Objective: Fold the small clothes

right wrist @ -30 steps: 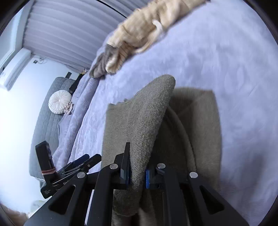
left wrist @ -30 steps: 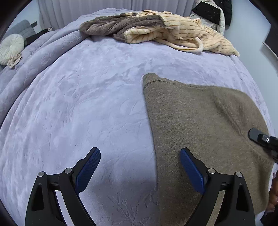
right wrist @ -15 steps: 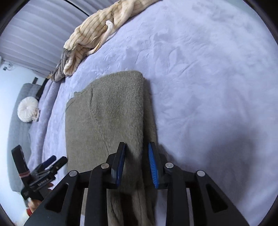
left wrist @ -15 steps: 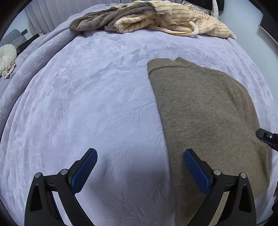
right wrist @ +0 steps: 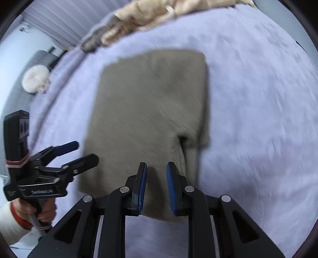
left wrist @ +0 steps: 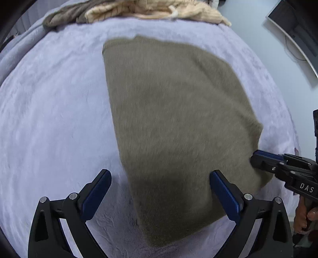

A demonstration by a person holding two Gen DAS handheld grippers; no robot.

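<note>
An olive-brown knit garment (left wrist: 174,123) lies folded flat on the lilac bedspread (left wrist: 49,119); it also shows in the right wrist view (right wrist: 147,111). My left gripper (left wrist: 159,196) is wide open and empty, its jaws straddling the garment's near left edge just above it. My right gripper (right wrist: 156,188) is open with a narrow gap, empty, over the garment's near edge; a folded sleeve end (right wrist: 196,139) lies just beyond it. The right gripper shows in the left wrist view (left wrist: 278,164) at the garment's right edge. The left gripper shows in the right wrist view (right wrist: 69,156).
A pile of cream striped and brown clothes (left wrist: 139,10) lies at the far edge of the bed, also in the right wrist view (right wrist: 151,17). A grey sofa with a round white cushion (right wrist: 35,79) stands left. A dark monitor (left wrist: 298,25) stands right.
The right gripper let go of the raised fold, which now lies flat, and pulled back to the near edge. The left gripper moved right and closer over the garment.
</note>
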